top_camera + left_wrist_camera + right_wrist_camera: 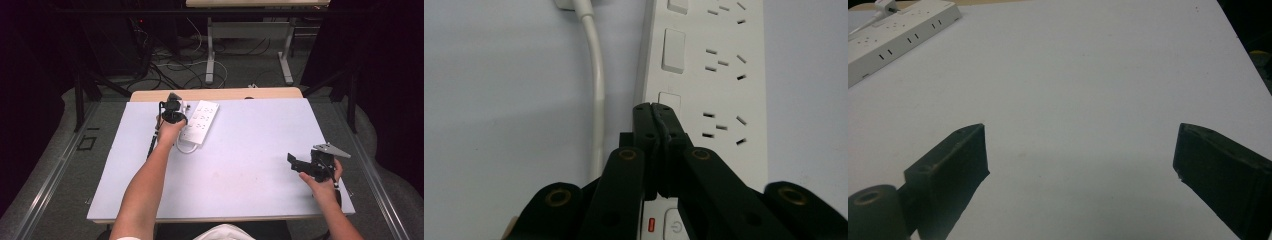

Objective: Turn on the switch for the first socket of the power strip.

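A white power strip (201,121) lies on the white table (250,150) at the back left, with its white cable (186,148) looping off its near end. My left gripper (173,111) hangs over the strip's left side. In the left gripper view its jaws are shut, and the tips (653,107) rest at a white rocker switch (669,100) on the strip (724,90), beside the cable (596,90). A small red light (651,225) glows by the power button. My right gripper (302,164) hovers at the table's right, open, nothing between its fingers (955,160).
A second table's legs (210,50) and tangled cables (170,70) stand on the floor beyond the far edge. Black frame posts (80,95) flank the table. In the right gripper view the strip (898,35) lies far off at the upper left.
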Tool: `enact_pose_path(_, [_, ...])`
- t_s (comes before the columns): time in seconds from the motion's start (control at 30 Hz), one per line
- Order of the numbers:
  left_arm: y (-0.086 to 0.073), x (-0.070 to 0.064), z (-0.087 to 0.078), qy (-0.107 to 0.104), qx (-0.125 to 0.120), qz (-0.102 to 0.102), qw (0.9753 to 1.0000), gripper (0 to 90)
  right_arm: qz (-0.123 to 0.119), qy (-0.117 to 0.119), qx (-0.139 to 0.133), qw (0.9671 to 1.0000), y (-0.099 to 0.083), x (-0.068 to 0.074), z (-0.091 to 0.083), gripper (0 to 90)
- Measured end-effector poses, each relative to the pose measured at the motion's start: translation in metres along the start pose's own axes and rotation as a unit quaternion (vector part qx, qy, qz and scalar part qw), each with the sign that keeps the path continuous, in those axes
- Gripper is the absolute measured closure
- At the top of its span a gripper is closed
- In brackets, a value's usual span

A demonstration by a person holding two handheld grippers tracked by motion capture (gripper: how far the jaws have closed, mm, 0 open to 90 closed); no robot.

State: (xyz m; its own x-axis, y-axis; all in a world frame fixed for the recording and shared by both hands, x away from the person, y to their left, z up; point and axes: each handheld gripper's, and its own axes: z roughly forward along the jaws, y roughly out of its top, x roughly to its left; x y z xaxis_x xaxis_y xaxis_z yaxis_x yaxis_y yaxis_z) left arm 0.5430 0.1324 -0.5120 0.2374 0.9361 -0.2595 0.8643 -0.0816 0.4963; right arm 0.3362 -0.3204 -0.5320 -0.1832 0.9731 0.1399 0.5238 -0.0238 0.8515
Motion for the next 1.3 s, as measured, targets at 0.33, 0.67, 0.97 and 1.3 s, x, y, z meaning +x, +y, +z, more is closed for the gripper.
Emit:
enact_pose_path(0.33, [0.0006, -0.0027, 0.0062, -0.007, -0.005, -0.007, 0.9999, 89.9, 0.003, 0.001, -0.007, 1.0, -0.0009, 0.0001, 0.0017, 6.7])
enact_pose_path(0.67, [0.0002, -0.0053, 0.0081, 0.0, -0.004, 0.0, 1.0, 89.8, 0.003, 0.001, -0.007, 1.0, -0.0011, 0.0003, 0.0018, 6.7])
enact_pose_path(0.97, [0.0004, -0.0075, 0.0077, 0.007, 0.0, 0.012, 0.9999, 89.7, 0.002, 0.003, -0.003, 1.0, -0.0009, 0.0005, 0.0018, 6.7])
enact_pose_path(1.3, [-0.0014, -0.0089, 0.0099, 0.013, 0.001, 0.011, 0.9999, 90.0, 0.001, 0.002, -0.001, 1.0, -0.0005, 0.0007, 0.0009, 6.7])
